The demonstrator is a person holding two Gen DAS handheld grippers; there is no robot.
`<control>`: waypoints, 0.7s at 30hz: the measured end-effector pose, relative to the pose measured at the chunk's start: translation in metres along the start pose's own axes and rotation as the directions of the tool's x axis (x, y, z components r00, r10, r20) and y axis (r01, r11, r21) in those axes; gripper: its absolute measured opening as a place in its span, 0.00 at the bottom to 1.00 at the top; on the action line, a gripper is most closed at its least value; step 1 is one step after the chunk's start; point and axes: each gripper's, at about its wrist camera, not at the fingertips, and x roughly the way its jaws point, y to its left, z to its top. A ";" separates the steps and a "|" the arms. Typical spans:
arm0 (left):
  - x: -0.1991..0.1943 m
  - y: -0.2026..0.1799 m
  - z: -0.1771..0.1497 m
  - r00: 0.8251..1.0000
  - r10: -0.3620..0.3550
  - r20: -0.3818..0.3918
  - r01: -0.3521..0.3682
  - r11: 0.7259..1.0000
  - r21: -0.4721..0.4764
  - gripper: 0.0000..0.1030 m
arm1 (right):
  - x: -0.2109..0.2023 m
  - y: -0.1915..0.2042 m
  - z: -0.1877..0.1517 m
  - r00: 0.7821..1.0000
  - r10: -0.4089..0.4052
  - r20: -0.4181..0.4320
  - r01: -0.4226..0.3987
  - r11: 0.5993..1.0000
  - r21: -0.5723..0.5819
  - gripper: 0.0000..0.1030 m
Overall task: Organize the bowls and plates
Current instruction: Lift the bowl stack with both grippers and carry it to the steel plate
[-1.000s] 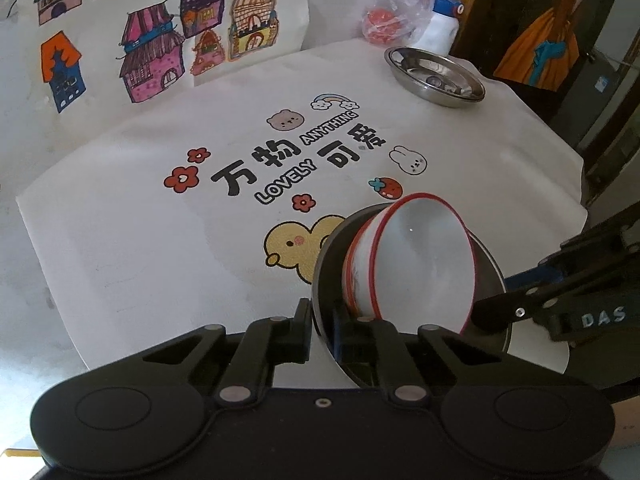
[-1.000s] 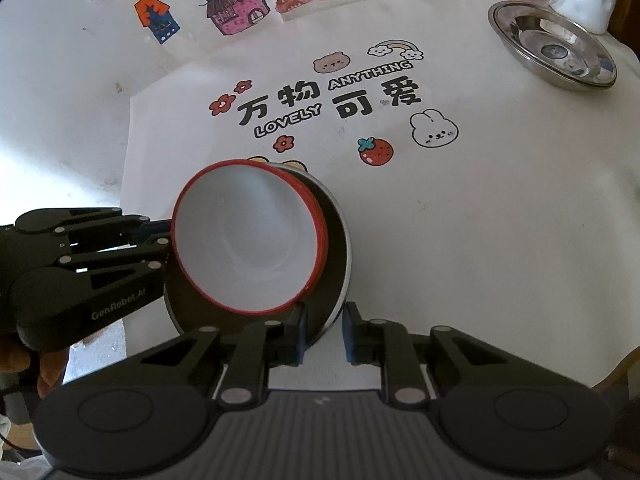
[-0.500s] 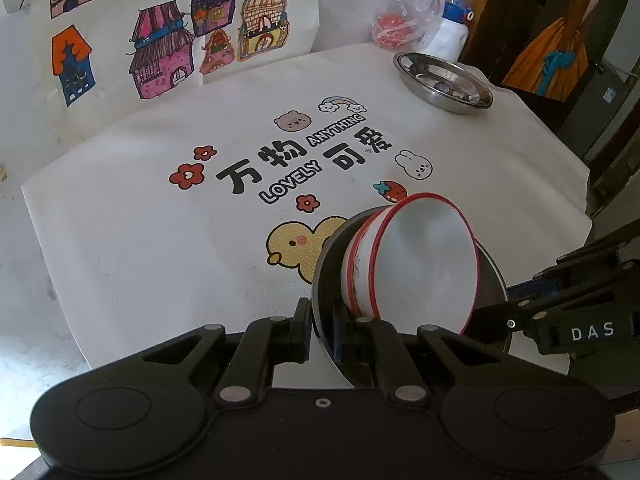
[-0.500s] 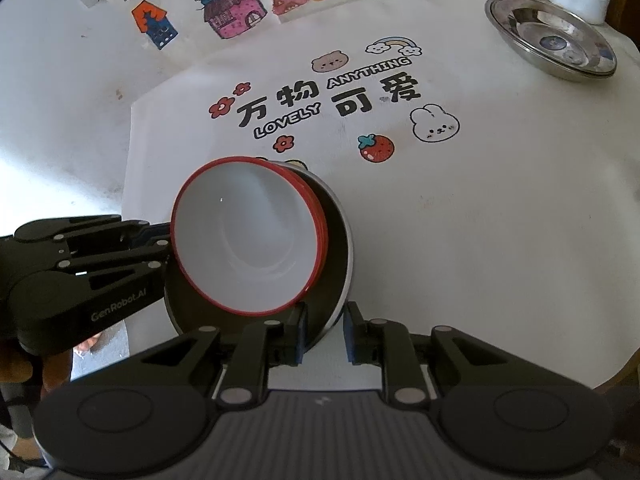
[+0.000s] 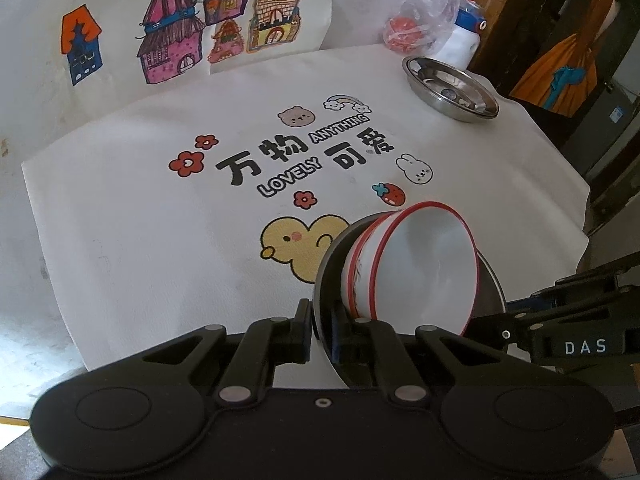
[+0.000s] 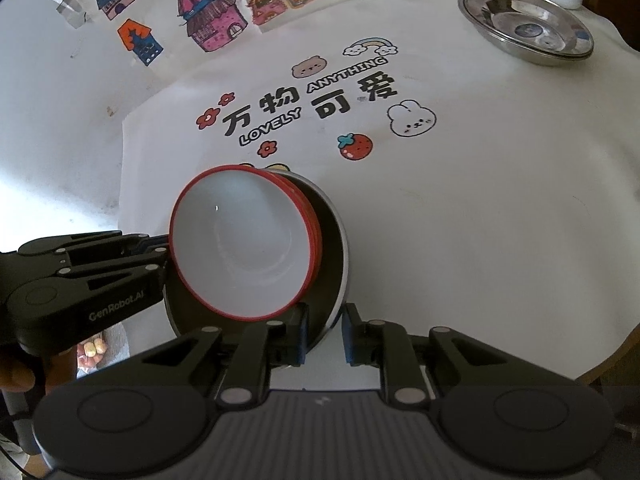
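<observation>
Both grippers pinch the rim of one steel plate (image 5: pixel 490 280), held tilted above the white printed tablecloth (image 5: pixel 140 240). On the left, the left gripper (image 5: pixel 320 326) has its jaws pressed almost together on the plate's near edge. Inside the plate sit stacked red-rimmed white bowls (image 5: pixel 416 264) (at least two, judging by the doubled rims), leaning with their open side toward the right. On the right, the right gripper (image 6: pixel 324 330) clamps the opposite part of the same rim, its jaws a little wider apart. Far off at the back right of the table rests a second steel plate (image 6: pixel 528 28), well apart from the carried load and likely the place to stack.

To do this step well, both hands should probably level the plate first, since the bowls look ready to slide, then travel together at matching height and keep both pinches firm until the plate rests.
</observation>
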 end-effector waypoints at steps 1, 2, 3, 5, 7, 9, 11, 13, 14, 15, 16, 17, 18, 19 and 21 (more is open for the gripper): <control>0.001 -0.001 0.000 1.000 -0.001 -0.001 0.001 1.000 0.000 0.07 | -0.001 -0.001 0.000 1.000 -0.001 0.003 0.001 1.000 0.002 0.19; 0.001 -0.002 0.001 1.000 -0.003 -0.002 0.003 1.000 -0.002 0.07 | -0.003 -0.003 -0.001 1.000 -0.001 0.006 0.001 1.000 0.004 0.19; 0.001 -0.003 0.002 1.000 -0.005 -0.002 0.005 1.000 -0.003 0.07 | -0.004 -0.004 -0.001 1.000 -0.001 0.010 0.000 1.000 0.007 0.19; 0.002 -0.005 0.003 1.000 -0.008 0.000 0.008 1.000 -0.001 0.07 | -0.007 -0.007 -0.001 1.000 0.000 0.015 0.000 1.000 0.012 0.19; 0.002 -0.008 0.005 1.000 -0.010 0.005 0.010 1.000 0.002 0.07 | -0.009 -0.010 -0.001 1.000 0.001 0.020 -0.001 1.000 0.016 0.19; 0.002 -0.011 0.007 1.000 -0.012 0.009 0.012 1.000 0.005 0.06 | -0.011 -0.013 -0.001 1.000 0.002 0.023 -0.003 1.000 0.021 0.19; 0.002 -0.014 0.009 1.000 -0.015 0.010 0.015 1.000 0.008 0.06 | -0.012 -0.017 0.000 1.000 0.003 0.027 -0.003 1.000 0.025 0.19; 0.003 -0.018 0.011 1.000 -0.015 0.011 0.015 1.000 0.013 0.06 | -0.013 -0.021 0.001 0.999 0.003 0.032 -0.004 1.000 0.030 0.19; 0.004 -0.019 0.012 1.000 -0.015 0.012 0.015 1.000 0.015 0.06 | -0.014 -0.023 0.001 0.999 0.004 0.034 -0.005 0.999 0.033 0.19; 0.004 -0.021 0.013 1.000 -0.016 0.011 0.015 1.000 0.017 0.06 | -0.014 -0.026 0.002 0.999 0.005 0.037 -0.006 0.999 0.037 0.19; 0.005 -0.023 0.014 1.000 -0.016 0.011 0.016 1.000 0.018 0.06 | -0.014 -0.029 0.003 0.999 0.006 0.039 -0.007 0.999 0.041 0.19; 0.006 -0.024 0.016 1.000 -0.017 0.011 0.016 1.000 0.018 0.06 | -0.015 -0.031 0.004 0.999 0.007 0.040 -0.009 0.999 0.044 0.19; 0.008 -0.026 0.017 1.000 -0.017 0.011 0.017 1.000 0.018 0.06 | -0.015 -0.035 0.005 0.999 0.008 0.042 -0.010 0.999 0.048 0.19; 0.009 -0.028 0.019 1.000 -0.018 0.010 0.018 1.000 0.019 0.06 | -0.016 -0.038 0.006 0.999 0.009 0.043 -0.011 0.999 0.052 0.19; 0.012 -0.031 0.023 1.000 -0.019 0.009 0.019 1.000 0.022 0.06 | -0.016 -0.045 0.008 0.999 0.010 0.047 -0.013 0.998 0.058 0.19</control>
